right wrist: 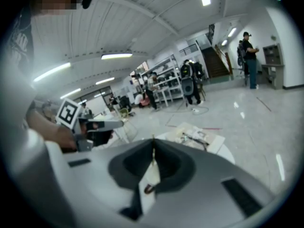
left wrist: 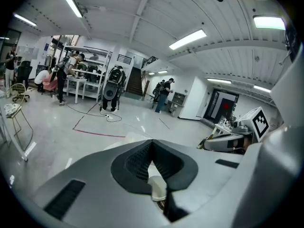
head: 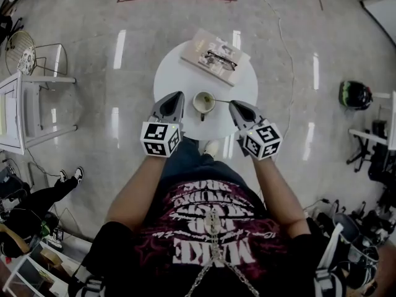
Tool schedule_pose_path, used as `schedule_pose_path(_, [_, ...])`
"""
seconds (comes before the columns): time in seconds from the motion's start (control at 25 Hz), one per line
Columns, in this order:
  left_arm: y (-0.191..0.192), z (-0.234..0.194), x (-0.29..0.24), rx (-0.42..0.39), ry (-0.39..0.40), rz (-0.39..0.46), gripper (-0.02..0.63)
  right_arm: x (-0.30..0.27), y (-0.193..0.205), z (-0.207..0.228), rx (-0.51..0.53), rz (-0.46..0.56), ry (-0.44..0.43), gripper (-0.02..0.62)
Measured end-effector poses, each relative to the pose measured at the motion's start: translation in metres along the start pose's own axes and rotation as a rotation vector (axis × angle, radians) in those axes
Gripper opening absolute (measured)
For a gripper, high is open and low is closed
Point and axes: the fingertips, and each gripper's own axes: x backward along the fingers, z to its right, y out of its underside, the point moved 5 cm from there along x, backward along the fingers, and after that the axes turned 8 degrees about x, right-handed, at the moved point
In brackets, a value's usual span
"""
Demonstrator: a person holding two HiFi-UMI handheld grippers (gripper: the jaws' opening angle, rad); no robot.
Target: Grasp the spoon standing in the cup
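Nearest, my left gripper [head: 178, 95] — jaws closed together with nothing between them, just beside the cup [head: 203, 103], on its left. My right gripper [head: 234, 104] — jaws pinched shut on the thin handle of the spoon [head: 221, 101], whose other end sits in the cup. Cup stands on the round white table [head: 167, 73], toward my edge. Farther back: book [head: 201, 47], with glasses [head: 221, 59] lying on it.
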Motion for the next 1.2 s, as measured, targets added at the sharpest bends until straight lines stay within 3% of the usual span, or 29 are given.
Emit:
schedule_pose_path(0.6, [0.046, -0.021, -0.028, 0.008, 0.006, -0.118, 0.025, -0.050, 0.073, 0.031, -0.132, -0.104, 0.020, 0.035])
schedule_pose_path(1.2, [0.058, -0.027, -0.035, 0.014, 0.003, -0.154, 0.025, -0.072, 0.107, 0.035, -0.124, -0.167, 0.004, 0.038])
